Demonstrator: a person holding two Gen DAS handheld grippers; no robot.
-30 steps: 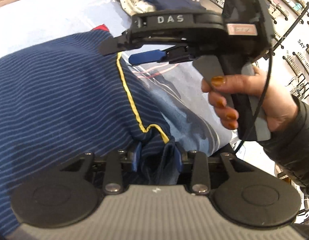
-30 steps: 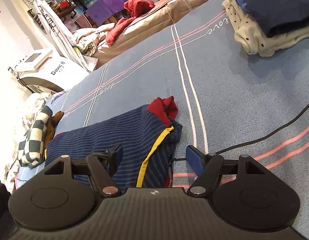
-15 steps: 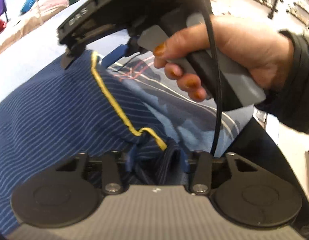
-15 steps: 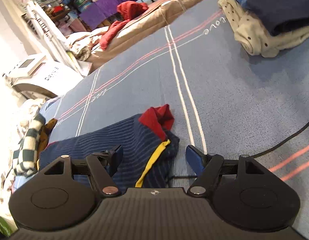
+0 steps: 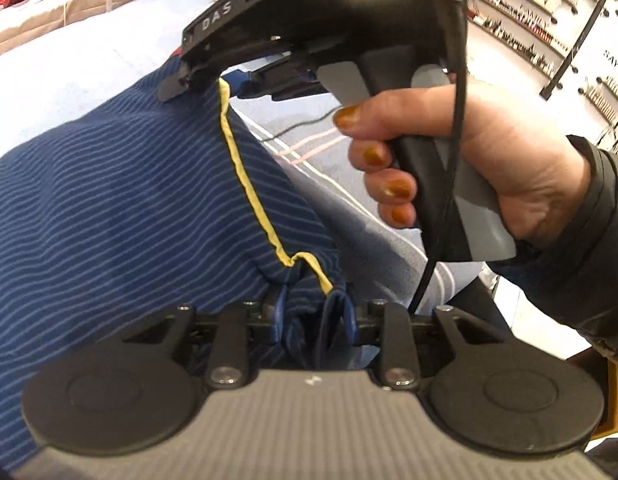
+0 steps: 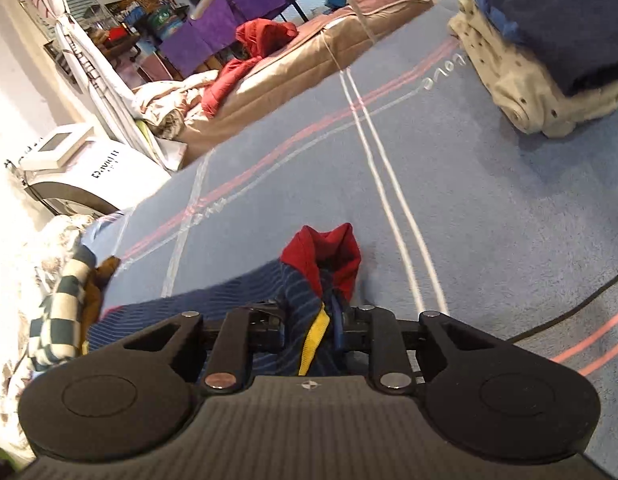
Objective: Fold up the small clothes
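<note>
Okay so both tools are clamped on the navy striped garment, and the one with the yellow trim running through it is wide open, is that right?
Not quite. The right tool is not wide open: its jaws have just been closing and now pinch the navy striped garment at the yellow trim, as the right wrist view shows. The left tool is clamped on it too.

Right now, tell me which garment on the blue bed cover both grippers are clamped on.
The navy striped garment with yellow trim and red cuff, pinched by the left gripper and right gripper; the folded stack lies apart, untouched.
</note>
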